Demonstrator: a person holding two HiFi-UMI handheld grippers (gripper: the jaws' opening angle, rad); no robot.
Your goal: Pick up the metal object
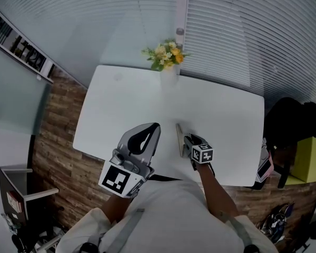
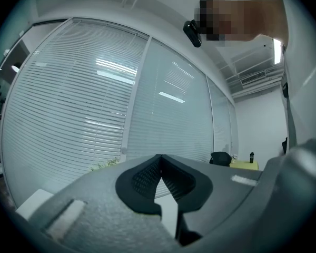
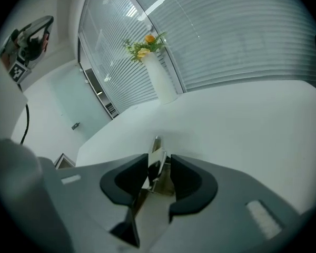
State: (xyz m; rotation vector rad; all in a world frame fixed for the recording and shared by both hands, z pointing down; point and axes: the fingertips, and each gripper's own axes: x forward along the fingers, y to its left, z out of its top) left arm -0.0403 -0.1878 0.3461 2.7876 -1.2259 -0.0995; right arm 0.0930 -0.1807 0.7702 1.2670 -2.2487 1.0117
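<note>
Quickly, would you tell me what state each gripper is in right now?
Left gripper: shut, empty.
Right gripper: open, metal object between its jaws, not yet clamped.

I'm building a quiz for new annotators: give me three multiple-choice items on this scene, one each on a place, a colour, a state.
1. The vase stands on the table: A at the far edge; B at the near edge; C at the centre.
2. The table top is: A black; B white; C red.
3. The left gripper's jaws are: A wide apart; B clamped on the vase; C together, empty.
Key: 1 A, in the head view it sits farthest off; 2 B, plain white; 3 C, its own view shows them meeting, nothing between.
</note>
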